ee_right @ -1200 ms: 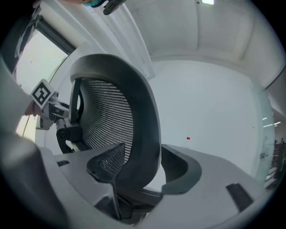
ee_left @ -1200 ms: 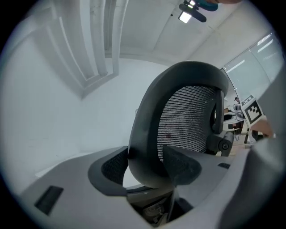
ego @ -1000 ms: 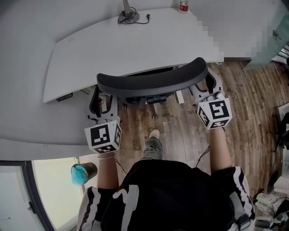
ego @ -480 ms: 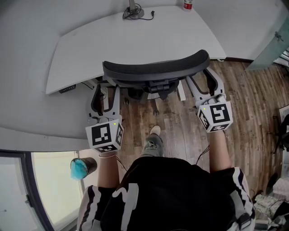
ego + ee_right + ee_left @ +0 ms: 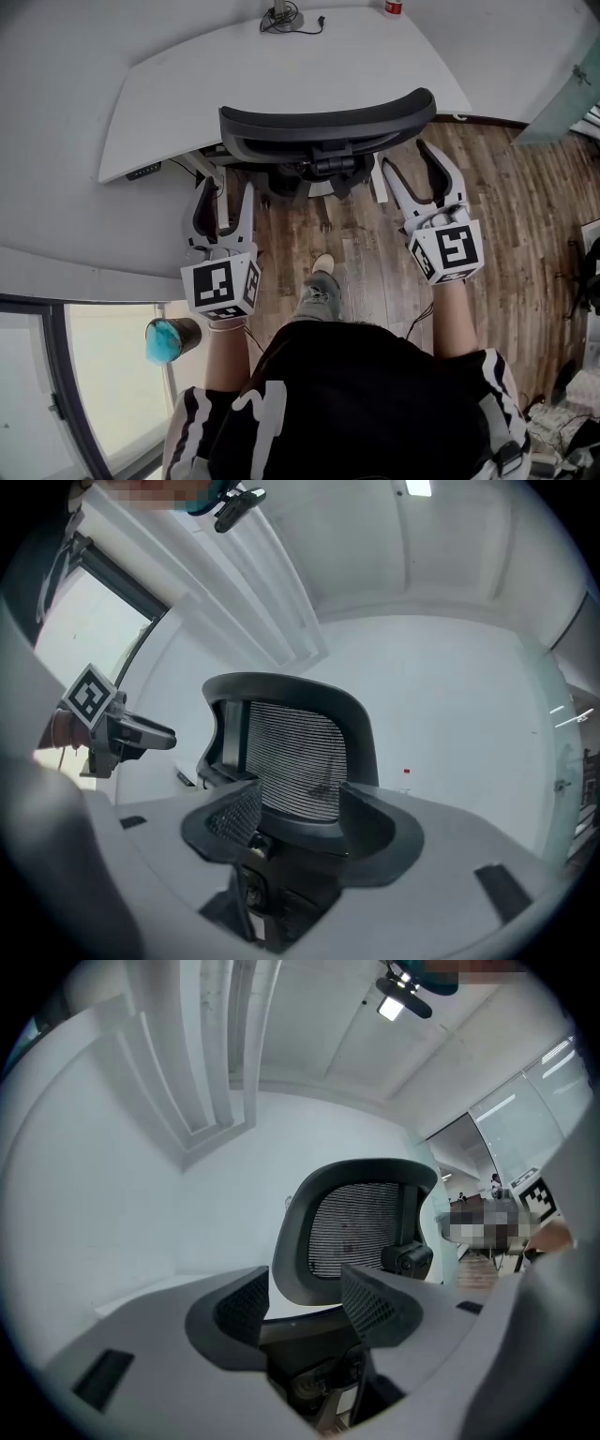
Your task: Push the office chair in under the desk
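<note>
The black mesh office chair's curved backrest (image 5: 328, 117) stands against the front edge of the white desk (image 5: 187, 94), its seat hidden under the top. My left gripper (image 5: 223, 202) hangs open and empty below the backrest's left end, apart from it. On the other side my right gripper (image 5: 420, 176) is also open, just short of the right end. The left gripper view shows the mesh back (image 5: 361, 1232) beyond the spread left gripper (image 5: 309, 1302). In the right gripper view the chair back (image 5: 291, 752) rises behind the right gripper (image 5: 291, 822).
A red-capped bottle (image 5: 394, 7) and a cable coil round a pole base (image 5: 281, 17) sit at the desk's far edge. A dark cup with teal contents (image 5: 169, 339) is at my lower left beside a glass wall. The person's foot (image 5: 322, 267) rests on the wood floor (image 5: 525, 206).
The chair has rolled away from me, further under the desk. Both grippers, which were at the ends of the backrest, now stand apart from it with their jaws in full view.
</note>
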Tool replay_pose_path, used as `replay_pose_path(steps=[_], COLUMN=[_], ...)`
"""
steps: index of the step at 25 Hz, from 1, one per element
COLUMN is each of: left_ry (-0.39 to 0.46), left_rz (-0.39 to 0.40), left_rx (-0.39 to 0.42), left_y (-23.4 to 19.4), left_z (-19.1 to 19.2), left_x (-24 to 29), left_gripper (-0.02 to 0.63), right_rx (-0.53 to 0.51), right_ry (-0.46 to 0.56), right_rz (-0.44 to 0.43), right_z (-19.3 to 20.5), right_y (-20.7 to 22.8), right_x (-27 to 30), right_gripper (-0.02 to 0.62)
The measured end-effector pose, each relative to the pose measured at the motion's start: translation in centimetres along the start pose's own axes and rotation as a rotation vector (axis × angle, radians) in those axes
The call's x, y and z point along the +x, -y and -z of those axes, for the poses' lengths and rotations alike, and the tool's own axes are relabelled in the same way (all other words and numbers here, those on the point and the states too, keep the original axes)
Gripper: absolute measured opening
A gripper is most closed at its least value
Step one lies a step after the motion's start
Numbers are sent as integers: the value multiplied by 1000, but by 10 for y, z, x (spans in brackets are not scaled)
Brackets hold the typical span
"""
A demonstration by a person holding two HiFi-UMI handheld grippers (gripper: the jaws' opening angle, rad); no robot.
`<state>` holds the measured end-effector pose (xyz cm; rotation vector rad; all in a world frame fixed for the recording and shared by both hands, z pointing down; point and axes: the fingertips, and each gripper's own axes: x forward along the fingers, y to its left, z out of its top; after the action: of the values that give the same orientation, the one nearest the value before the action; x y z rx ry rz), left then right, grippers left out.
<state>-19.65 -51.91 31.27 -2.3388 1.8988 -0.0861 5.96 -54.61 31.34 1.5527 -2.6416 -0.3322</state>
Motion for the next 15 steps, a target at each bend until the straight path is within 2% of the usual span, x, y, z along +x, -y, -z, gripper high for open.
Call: replay_pose_path(steps=[13, 15], left_ry=[-14, -12], left_rz=[34, 41], left_rx=[-32, -36], left_y=[20, 24], left_z=[12, 13], left_x=[-26, -28], left_gripper=[232, 218], right_rx=[23, 15], right_ry=[9, 4], right_rz=[-50, -51], right_z=[0, 0], right_y=[-42, -45], right_x=[-21, -22], right_gripper=[247, 219])
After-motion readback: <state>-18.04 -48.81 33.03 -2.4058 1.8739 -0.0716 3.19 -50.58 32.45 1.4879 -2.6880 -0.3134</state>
